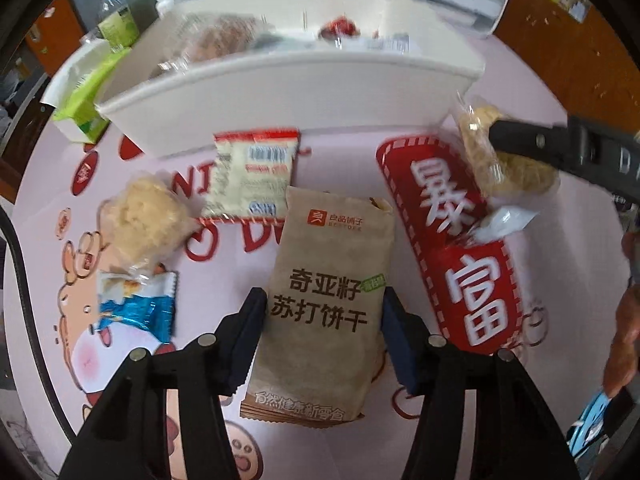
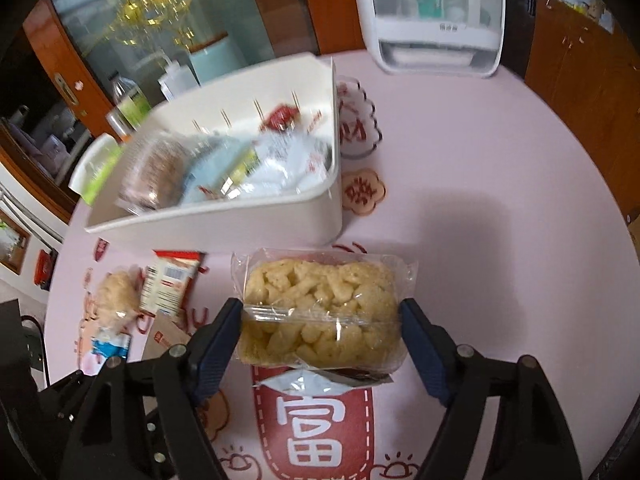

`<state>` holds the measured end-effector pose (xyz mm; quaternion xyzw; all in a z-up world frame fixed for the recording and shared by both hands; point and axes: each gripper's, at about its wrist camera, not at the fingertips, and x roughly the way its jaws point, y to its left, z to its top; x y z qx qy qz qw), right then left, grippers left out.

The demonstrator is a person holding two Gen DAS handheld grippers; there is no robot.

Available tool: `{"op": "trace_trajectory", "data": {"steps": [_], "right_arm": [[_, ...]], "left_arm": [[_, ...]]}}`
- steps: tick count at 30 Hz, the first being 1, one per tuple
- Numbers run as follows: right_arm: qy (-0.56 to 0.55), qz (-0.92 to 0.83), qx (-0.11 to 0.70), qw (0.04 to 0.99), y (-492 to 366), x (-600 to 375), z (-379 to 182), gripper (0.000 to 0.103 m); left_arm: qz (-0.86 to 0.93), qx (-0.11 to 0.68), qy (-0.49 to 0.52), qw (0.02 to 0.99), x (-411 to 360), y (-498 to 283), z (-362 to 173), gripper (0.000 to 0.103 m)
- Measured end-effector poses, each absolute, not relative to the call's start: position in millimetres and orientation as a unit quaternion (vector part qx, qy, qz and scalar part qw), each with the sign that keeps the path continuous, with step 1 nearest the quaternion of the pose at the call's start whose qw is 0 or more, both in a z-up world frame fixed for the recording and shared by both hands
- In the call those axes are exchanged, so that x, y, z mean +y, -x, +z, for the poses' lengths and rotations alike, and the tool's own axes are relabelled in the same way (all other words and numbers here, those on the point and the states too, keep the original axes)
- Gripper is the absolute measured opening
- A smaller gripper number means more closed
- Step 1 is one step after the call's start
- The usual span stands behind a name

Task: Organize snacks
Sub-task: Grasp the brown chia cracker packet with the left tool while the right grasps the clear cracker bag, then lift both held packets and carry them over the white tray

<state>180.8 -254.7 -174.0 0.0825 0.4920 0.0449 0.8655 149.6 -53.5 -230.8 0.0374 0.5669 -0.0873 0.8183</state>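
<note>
My left hand-held gripper (image 1: 322, 340) is clamped narrow on a brown soda-cracker packet (image 1: 328, 300), pads on its two long edges so the flat pack hangs straight and should not twist. My right hand-held gripper (image 2: 320, 332) is spread wide yet pressing both ends of a clear-wrapped rice-puff cake (image 2: 320, 312), gripped across its length because the block is stiff there; a silver-white sachet (image 2: 316, 388) shows just under it, and I cannot tell whether it is attached.

Still on the pink bench (image 1: 340, 160), I count four loose snacks: a blue-and-white wrapper (image 1: 138, 304) at nine o'clock from the cracker packet, a puffed cake in clear wrap (image 1: 144, 220) at ten, a red-edged white packet (image 1: 252, 176) at eleven, plus that sachet. A red printed banner (image 1: 448, 240) runs from one to three o'clock.

Farther off at twelve stands one white bin (image 1: 280, 92), the likely place for both held snacks, with several wrapped snacks inside, too blurred to count. A green tissue pack (image 1: 84, 92) lies at the bin's nine.
</note>
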Motion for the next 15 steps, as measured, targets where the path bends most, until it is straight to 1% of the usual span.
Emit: {"op": "trace_trajectory", "data": {"steps": [7, 15], "right_arm": [[-0.091, 0.061, 0.442, 0.89, -163.0, -253.0, -129.6, 0.079], [-0.088, 0.079, 0.379, 0.918, -153.7, -243.6, -75.8, 0.079]], "left_arm": [[-0.081, 0.506, -0.009, 0.859, -34.9, -150.3, -160.5, 0.056], [-0.074, 0.438, 0.003, 0.896, -32.3, -154.8, -83.9, 0.056]]}}
